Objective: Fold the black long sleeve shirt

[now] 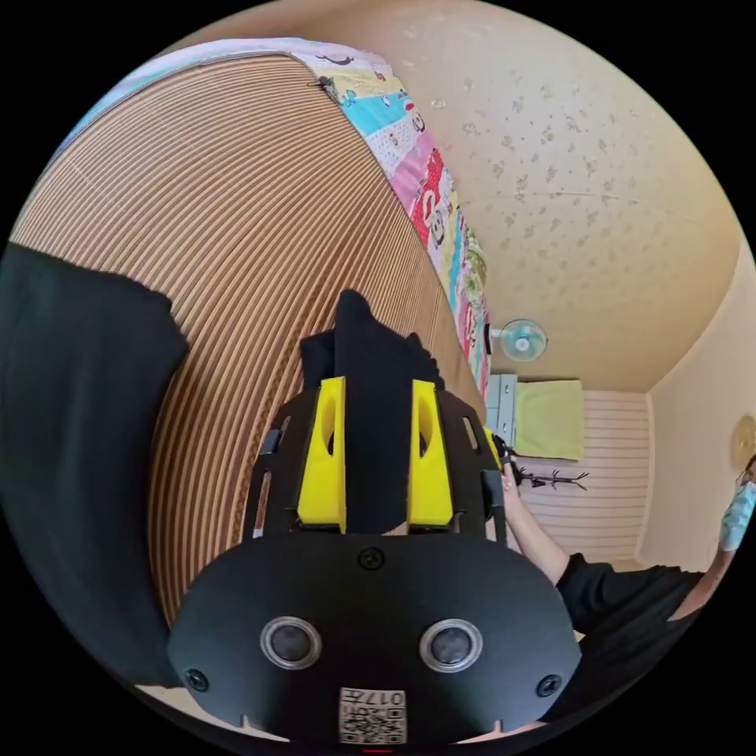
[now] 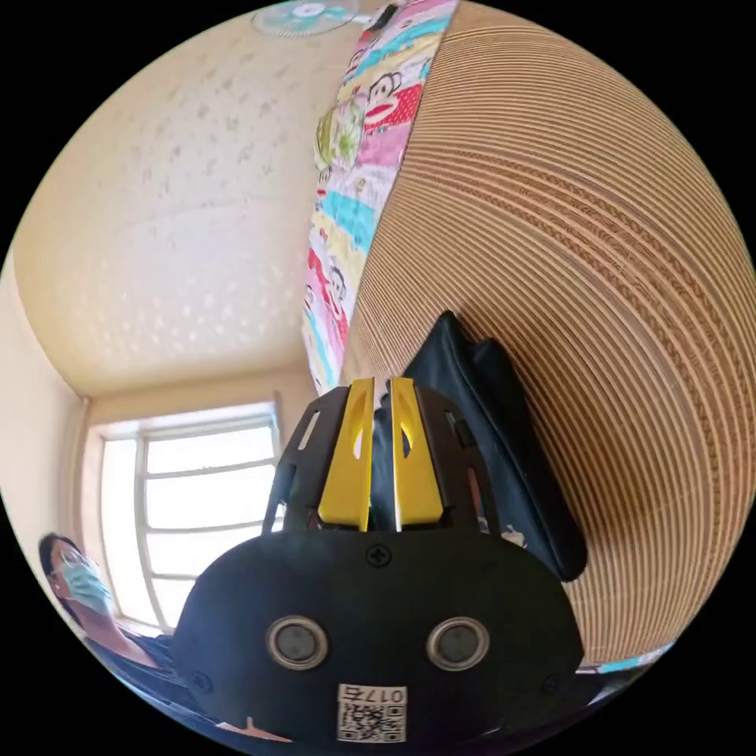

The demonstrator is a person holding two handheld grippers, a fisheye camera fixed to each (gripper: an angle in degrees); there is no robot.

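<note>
The black long sleeve shirt (image 1: 71,441) hangs against a brown striped woven mat (image 1: 236,205) in the left gripper view. A thick fold of it (image 1: 376,370) runs up between the yellow jaws of my left gripper (image 1: 378,394), which is shut on it. In the right gripper view my right gripper (image 2: 383,394) is shut on another bunched part of the shirt (image 2: 488,441), its jaws nearly touching. That black cloth lies against the mat (image 2: 598,236).
A colourful cartoon-print cloth (image 1: 429,189) borders the mat (image 2: 354,205). A person in a black sleeve (image 1: 622,598) and a mask stands beside the bed. A wall fan (image 1: 522,339), a coat rack, a green cloth and a window (image 2: 197,504) are behind.
</note>
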